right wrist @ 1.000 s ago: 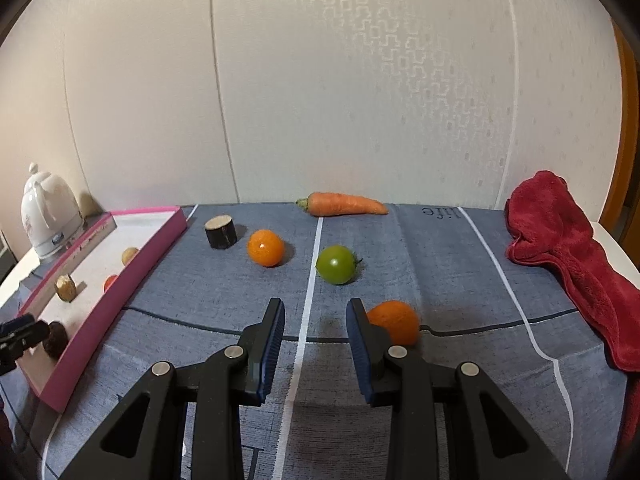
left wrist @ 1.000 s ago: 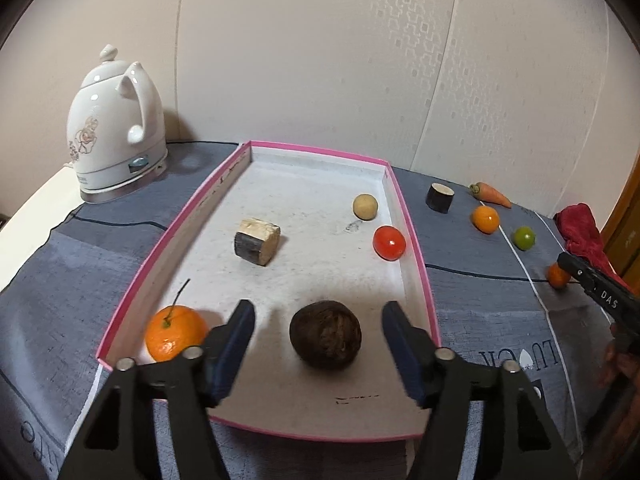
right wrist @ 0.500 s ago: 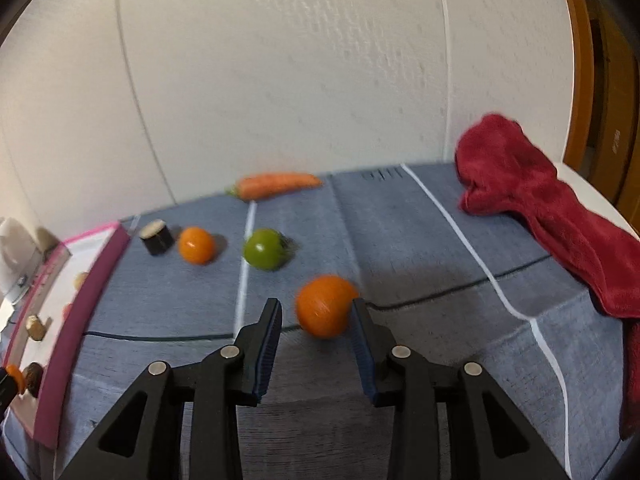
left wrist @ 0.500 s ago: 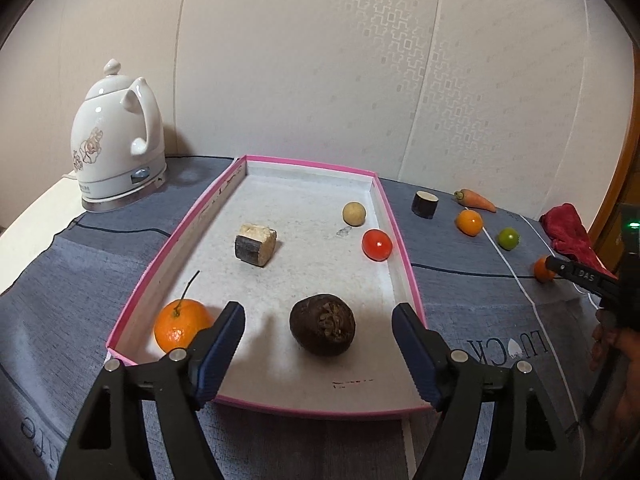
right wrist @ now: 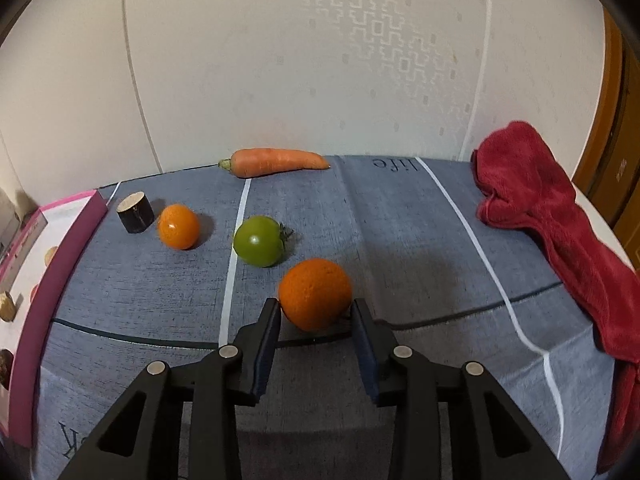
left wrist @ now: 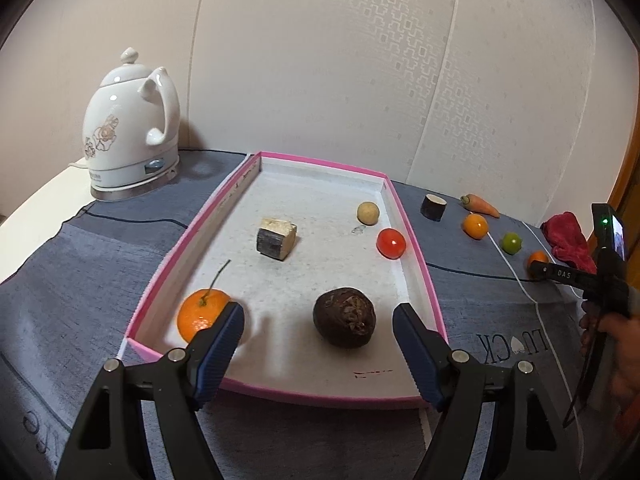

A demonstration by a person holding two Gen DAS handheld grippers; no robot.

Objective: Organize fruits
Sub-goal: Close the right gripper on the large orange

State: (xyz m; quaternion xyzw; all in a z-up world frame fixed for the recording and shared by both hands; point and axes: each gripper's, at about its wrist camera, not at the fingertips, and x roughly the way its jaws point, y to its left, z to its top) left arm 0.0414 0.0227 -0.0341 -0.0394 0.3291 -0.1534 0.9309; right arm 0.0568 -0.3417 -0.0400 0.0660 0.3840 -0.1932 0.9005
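Now R gripper (right wrist: 314,312) jaws astride orange (right wrist: 315,294)

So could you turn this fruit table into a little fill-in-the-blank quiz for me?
1. The round green tomato lies on the ____ tablecloth.
2. The stemmed orange tangerine sits inside the ____-rimmed tray.
3. The long orange carrot lies nearest the ____.
4. The right gripper has a round ____ fruit between its fingertips.

Missing words: blue-grey; pink; wall; orange
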